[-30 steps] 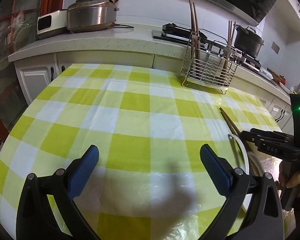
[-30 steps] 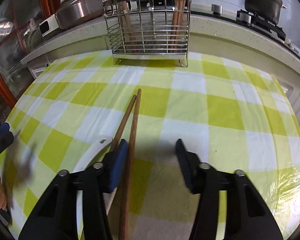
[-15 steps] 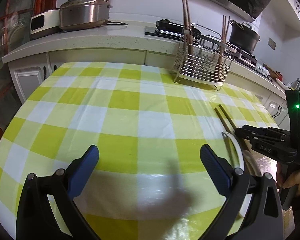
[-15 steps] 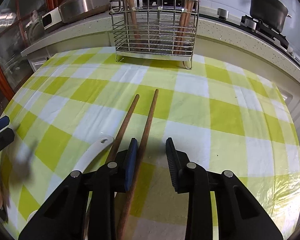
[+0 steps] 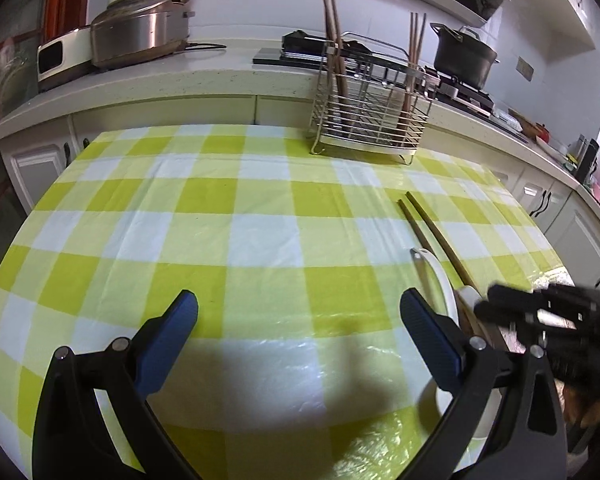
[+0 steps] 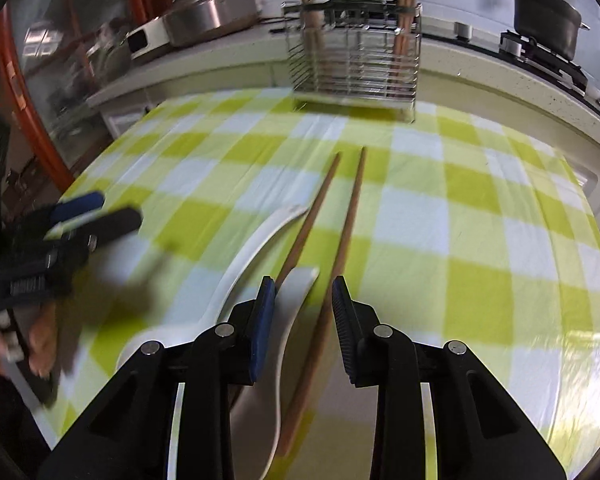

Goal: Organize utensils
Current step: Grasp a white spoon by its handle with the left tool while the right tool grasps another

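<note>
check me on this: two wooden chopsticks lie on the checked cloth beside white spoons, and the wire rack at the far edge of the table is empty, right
Not quite. The wire rack is not empty: the right wrist view shows wooden chopsticks standing upright in it at both ends, and the left wrist view shows the same. The rest holds: two wooden chopsticks lie on the checked cloth beside white spoons.

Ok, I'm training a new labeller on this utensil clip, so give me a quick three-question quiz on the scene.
1. In the right wrist view, what lies between the right gripper's jaws?
A) a chopstick and a white spoon handle
B) a fork
C) nothing
2. True or false: the left gripper is clamped on a chopstick.
3. Fill in: ___ loose chopsticks lie on the checked tablecloth.

Key: 1 A; 2 false, it is open with nothing between its jaws; 3 two.
</note>
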A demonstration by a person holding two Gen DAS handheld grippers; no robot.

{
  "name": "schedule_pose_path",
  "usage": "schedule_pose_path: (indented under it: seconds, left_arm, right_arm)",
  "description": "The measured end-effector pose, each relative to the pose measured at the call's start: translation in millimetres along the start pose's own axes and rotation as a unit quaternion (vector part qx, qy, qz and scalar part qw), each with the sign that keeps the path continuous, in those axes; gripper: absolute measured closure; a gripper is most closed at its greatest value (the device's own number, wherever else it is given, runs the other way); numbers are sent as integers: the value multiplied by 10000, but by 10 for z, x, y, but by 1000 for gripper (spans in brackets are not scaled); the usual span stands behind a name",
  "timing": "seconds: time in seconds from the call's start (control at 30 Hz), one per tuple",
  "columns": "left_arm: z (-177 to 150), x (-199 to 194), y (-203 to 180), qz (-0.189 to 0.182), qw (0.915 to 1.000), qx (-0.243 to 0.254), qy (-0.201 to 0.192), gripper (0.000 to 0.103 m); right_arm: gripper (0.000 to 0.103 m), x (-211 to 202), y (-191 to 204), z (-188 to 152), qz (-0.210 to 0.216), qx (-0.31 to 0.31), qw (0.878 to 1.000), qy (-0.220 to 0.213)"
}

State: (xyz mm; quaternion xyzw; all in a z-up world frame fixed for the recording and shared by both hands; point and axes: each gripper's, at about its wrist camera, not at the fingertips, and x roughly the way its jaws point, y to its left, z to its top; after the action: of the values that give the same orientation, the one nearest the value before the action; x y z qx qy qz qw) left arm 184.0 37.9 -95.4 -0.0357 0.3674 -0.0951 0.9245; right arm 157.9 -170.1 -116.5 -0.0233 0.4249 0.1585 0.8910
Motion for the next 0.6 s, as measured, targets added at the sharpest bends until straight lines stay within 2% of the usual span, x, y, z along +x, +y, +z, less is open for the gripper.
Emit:
schedule_pose_path:
  seconds: [0.23, 0.53, 0.6]
  left_arm:
    - [-67, -46, 93, -17, 10000, -51, 24, 5]
    - [-107, -88, 23, -182, 9998, 66, 21, 5]
    - [-121, -85, -15, -221, 9997, 121, 54, 5]
  right_arm:
    - [73, -106, 119, -76, 41, 27, 10000, -51]
    - [74, -76, 178, -150, -337, -139, 9993, 98]
    - [78, -73, 185, -165, -431, -196, 9989, 45]
